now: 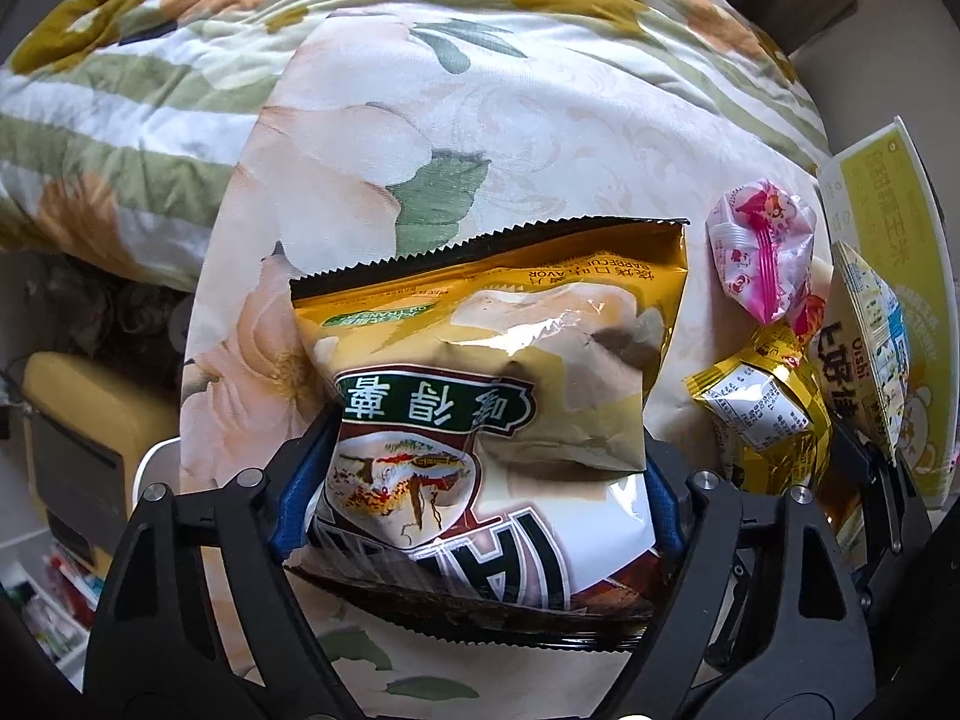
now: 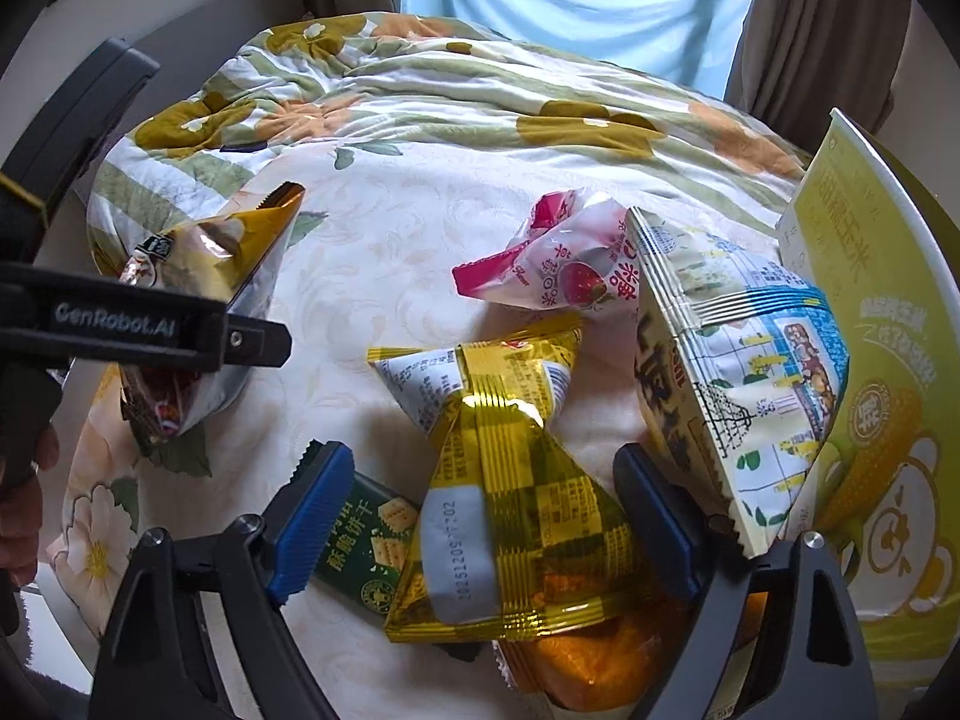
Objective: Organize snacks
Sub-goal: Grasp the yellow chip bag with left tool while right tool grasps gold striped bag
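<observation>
A flowered bed [image 2: 456,228] carries everything, with a tall yellow box [image 2: 870,312] standing at its right edge. The gold chip bag [image 1: 498,396] lies left of the pile, and the left tongs [image 1: 474,504] pinch its sides, creasing the film. It looks light, puffy and slippery, so mid-body is probably the safest hold. The right tongs [image 2: 498,516] straddle the small yellow packet [image 2: 510,516], pads apparently not pressing; it seems crinkly and light, best squeezed across its middle.
</observation>
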`<state>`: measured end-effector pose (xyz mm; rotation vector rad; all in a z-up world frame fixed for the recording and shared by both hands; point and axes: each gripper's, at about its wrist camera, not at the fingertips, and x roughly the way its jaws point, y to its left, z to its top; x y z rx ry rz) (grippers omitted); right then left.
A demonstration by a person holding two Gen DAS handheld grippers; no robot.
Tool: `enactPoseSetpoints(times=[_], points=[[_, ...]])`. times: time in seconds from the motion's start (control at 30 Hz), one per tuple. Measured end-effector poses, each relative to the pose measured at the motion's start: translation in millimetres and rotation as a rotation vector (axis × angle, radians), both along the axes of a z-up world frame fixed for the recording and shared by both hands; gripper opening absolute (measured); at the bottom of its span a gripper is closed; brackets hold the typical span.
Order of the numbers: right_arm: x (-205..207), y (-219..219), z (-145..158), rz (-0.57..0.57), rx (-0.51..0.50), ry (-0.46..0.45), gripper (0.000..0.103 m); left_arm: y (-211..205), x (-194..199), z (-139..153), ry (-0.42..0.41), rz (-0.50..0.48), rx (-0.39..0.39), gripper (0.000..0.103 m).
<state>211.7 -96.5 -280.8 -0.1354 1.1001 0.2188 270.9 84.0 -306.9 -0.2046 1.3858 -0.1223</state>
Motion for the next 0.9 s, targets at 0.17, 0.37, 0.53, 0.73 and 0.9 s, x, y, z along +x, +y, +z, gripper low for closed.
enactPoseSetpoints(times=[0.17, 0.37, 0.53, 0.73, 0.9], points=[[4.4, 2.4, -3.3, 0.009, -0.006, 0.013, 0.076, -3.5, -5.0, 1.9, -0.010, -0.033, 0.005, 0.074], [6.3, 3.3, -7.6, 0.004, -0.009, 0.031, 0.067, 0.7, -15.3, 3.8, -0.016, -0.051, -0.002, 0.071], [3.1, 7.2, -8.5, 0.008, -0.008, 0.035, 0.057, 11.1, -23.3, 5.9, -0.022, -0.040, -0.010, 0.071], [-6.0, 14.7, -0.3, 0.012, 0.008, 0.018, 0.046, 20.6, -32.5, 16.0, -0.040, -0.040, -0.005, 0.071], [-18.1, 20.6, 15.5, 0.008, 0.031, -0.010, 0.043, 26.7, -43.3, 32.6, -0.067, -0.041, -0.012, 0.071]])
